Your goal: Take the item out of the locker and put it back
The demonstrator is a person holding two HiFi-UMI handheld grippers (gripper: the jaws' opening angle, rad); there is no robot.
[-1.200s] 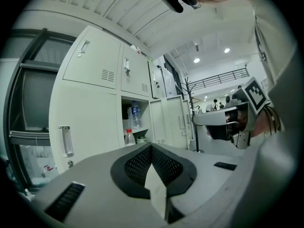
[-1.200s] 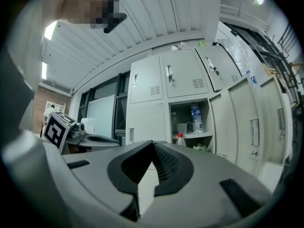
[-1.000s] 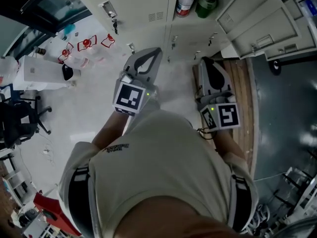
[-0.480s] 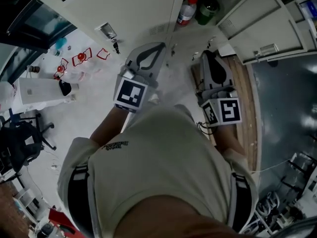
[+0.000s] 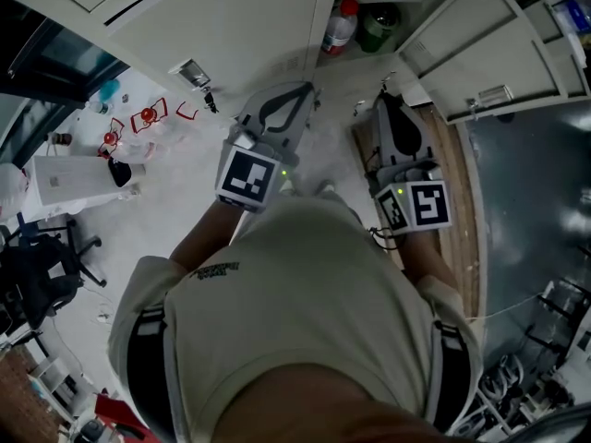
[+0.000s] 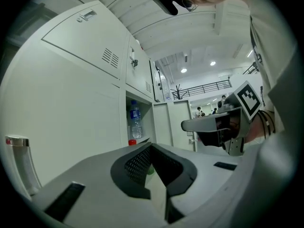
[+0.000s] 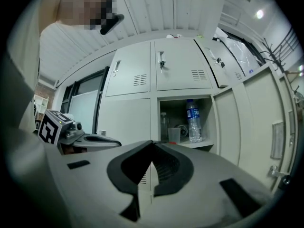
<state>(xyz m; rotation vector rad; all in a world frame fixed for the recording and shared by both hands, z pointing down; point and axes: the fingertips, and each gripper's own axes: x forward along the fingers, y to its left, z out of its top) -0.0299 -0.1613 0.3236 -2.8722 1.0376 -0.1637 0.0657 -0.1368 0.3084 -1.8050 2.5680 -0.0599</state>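
You've brought both grippers closer to the open locker since a second ago.
Your left gripper and right gripper point level at it, each with its jaws closed together and nothing between them. The bottle stands upright on the locker shelf beside a cup, well apart from both grippers.
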